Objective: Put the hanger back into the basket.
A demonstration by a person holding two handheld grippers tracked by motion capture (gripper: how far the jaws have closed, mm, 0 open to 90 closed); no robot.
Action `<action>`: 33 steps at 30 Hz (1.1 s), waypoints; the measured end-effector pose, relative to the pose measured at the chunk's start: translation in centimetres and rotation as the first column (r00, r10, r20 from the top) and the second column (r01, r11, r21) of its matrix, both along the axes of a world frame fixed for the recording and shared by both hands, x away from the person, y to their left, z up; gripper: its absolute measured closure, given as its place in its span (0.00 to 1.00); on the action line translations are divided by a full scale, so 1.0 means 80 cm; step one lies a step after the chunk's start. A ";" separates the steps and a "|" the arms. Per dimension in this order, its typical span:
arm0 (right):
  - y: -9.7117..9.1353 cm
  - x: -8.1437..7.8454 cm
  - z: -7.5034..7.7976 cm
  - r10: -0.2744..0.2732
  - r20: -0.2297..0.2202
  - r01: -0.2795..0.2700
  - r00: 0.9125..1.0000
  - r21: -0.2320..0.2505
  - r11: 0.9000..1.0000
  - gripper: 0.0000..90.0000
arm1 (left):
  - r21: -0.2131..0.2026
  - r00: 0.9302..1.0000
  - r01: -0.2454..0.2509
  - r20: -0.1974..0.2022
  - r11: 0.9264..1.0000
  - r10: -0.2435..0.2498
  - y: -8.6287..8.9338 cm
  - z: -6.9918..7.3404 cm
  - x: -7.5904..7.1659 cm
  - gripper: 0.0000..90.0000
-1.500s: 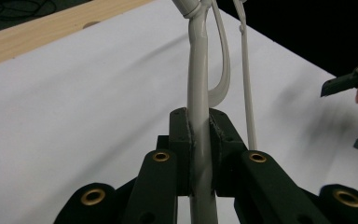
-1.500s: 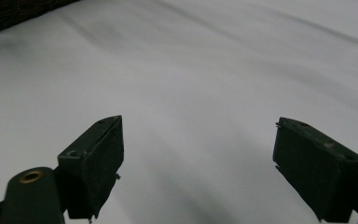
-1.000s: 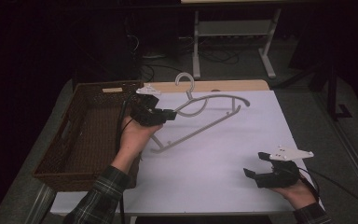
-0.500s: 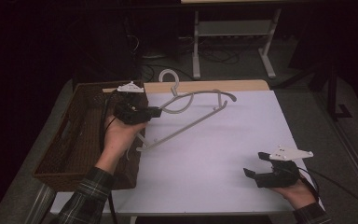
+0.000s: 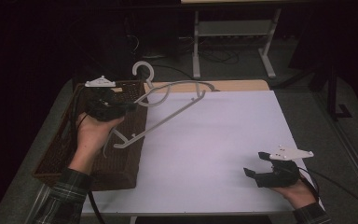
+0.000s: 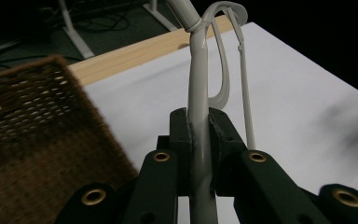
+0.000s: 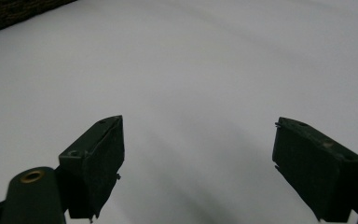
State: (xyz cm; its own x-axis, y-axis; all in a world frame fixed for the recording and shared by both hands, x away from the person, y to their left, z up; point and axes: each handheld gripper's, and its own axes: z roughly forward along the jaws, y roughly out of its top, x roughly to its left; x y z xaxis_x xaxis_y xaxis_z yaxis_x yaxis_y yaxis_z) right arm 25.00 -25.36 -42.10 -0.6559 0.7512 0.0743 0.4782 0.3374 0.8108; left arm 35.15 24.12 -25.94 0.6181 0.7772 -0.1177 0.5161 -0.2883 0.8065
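Observation:
A pale grey plastic clothes hanger [image 5: 168,119] hangs in the air above the table's left side, its hook [image 5: 143,71] pointing up and back. My left gripper [image 5: 131,105] is shut on one arm of the hanger [image 6: 199,140], with the jaws pressed against it on both sides. It sits over the right rim of the brown wicker basket [image 5: 56,158]. Down at the near right of the white sheet, my right gripper [image 5: 255,163] rests low with its jaws wide apart. Nothing lies between its black fingers [image 7: 98,158], just white sheet.
The wicker basket stands at the table's left edge. A white sheet [image 5: 214,154] covers most of the table, with a wooden strip [image 5: 233,85] showing along the far edge. Beyond the table stands a metal stand [image 5: 233,42] with cables on the dark floor.
My left gripper has carried the hanger leftward and upward, from over the sheet to over the basket's rim. The right gripper has stayed where it was.

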 end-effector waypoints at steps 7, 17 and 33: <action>-0.001 0.001 0.000 -0.006 -0.001 0.006 1.000 0.002 1.000 0.18 | -0.005 0.998 -0.059 0.014 0.998 0.059 0.040 0.009 -0.008 0.91; -0.003 0.002 0.000 -0.016 0.000 0.016 1.000 0.003 1.000 0.18 | -0.012 0.983 -0.181 0.035 0.983 0.182 0.109 0.018 -0.023 0.91; -0.004 0.003 -0.001 -0.022 -0.005 0.022 1.000 0.001 1.000 0.18 | 0.010 0.941 -0.337 0.028 0.941 0.337 0.192 -0.001 -0.040 0.91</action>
State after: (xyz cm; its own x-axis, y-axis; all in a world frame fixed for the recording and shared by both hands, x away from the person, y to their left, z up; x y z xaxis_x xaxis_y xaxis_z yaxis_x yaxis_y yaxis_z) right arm 25.26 -25.71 -42.18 -0.6387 0.7655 0.0780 0.4894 0.3259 0.8089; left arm 31.92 39.51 -26.03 0.3226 0.9421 -0.0920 0.5642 -0.1134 0.8178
